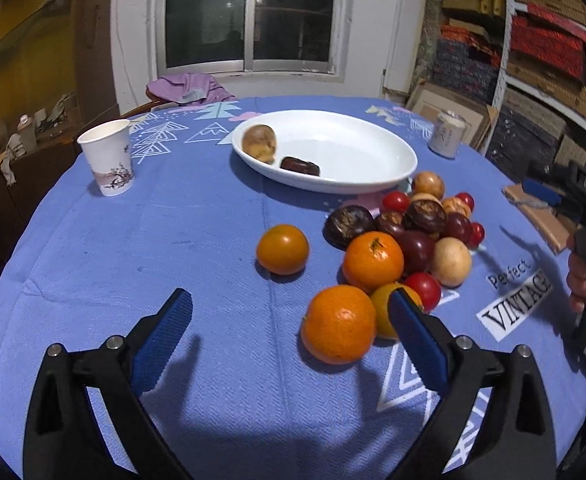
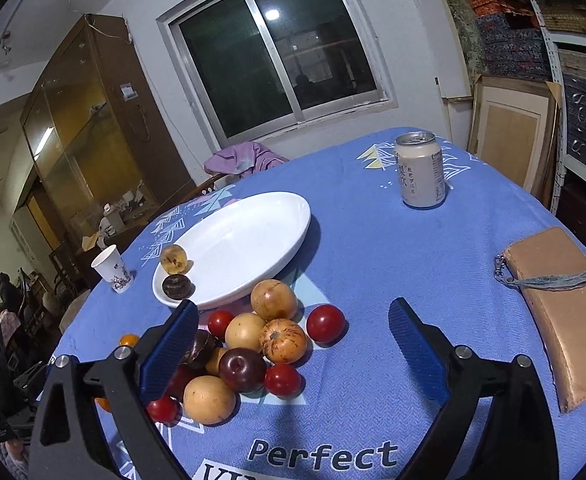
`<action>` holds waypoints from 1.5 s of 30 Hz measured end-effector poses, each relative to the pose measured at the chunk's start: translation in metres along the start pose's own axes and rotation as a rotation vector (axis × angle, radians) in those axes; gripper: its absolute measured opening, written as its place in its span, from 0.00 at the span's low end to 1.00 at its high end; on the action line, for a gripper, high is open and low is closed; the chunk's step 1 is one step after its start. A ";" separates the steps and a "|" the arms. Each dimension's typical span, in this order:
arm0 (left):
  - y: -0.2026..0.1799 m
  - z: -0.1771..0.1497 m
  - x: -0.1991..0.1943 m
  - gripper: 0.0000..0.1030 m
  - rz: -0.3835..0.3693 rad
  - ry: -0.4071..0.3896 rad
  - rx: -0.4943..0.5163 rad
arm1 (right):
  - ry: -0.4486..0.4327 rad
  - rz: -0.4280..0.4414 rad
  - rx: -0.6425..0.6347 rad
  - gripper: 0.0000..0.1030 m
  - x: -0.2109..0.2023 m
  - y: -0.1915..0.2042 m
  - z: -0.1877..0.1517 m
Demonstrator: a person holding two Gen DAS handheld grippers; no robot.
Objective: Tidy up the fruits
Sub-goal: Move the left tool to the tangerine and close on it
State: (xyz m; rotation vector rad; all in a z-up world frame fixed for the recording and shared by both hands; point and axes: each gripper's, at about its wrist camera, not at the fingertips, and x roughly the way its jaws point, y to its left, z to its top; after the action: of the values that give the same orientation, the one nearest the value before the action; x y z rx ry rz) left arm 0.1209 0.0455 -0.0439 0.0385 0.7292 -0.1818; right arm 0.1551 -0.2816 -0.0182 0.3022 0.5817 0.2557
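Observation:
A pile of fruit lies on the blue cloth: oranges (image 1: 372, 261), red tomatoes (image 2: 325, 324), dark plums (image 2: 241, 368) and tan round fruits (image 2: 273, 300). One orange (image 1: 282, 249) sits apart to the left of the pile. Behind it the white oval plate (image 1: 373, 188) holds a tan fruit (image 1: 259, 142) and a dark fruit (image 1: 300, 166). My left gripper (image 1: 289, 296) is open and holds nothing, with the nearest orange (image 1: 339, 322) just inside its right finger. My right gripper (image 2: 293, 306) is open and holds nothing, just short of the pile on its right side.
A paper cup (image 1: 109, 158) stands at the left of the table and a drink can (image 2: 419, 170) at the far right. A tan wallet (image 2: 565, 312) lies near the right edge. A purple cloth (image 2: 245, 160) hangs over a chair behind the table.

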 end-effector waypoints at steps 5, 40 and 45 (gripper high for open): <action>-0.013 -0.001 0.008 0.96 0.038 0.031 0.069 | 0.016 0.000 0.019 0.95 0.001 -0.004 -0.002; 0.061 0.038 0.041 0.96 0.283 -0.023 -0.036 | 0.048 -0.004 -0.013 0.95 0.008 0.005 -0.010; 0.058 0.038 0.050 0.96 0.265 0.011 -0.010 | 0.055 -0.005 -0.029 0.95 0.009 0.009 -0.011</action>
State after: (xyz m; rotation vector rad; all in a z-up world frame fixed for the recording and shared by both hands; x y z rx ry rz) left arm 0.1932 0.0914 -0.0506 0.1256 0.7289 0.0754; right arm 0.1549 -0.2682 -0.0288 0.2662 0.6323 0.2681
